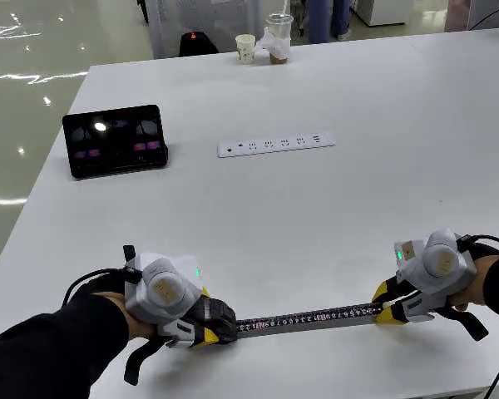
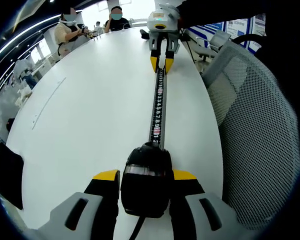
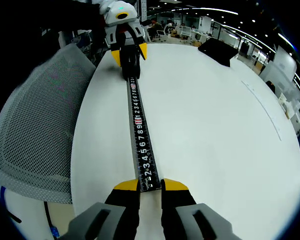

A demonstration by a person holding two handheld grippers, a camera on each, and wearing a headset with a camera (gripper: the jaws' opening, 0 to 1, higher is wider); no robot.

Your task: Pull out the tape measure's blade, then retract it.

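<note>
Clamping the black tape measure case in the left gripper, fingers pressed against both its sides. Pinching the end of the blade in the right gripper, fingers narrowed to the blade's width. Holding it drawn out flat on the white table, straight from one pair of fingertips to the other. Ahead of the fingers, well apart: a dark tablet and a white power strip; at the far edge, two cups. Behind the blade, just off the table's near edge, a grey mesh chair. Beyond the table, glossy floor.
</note>
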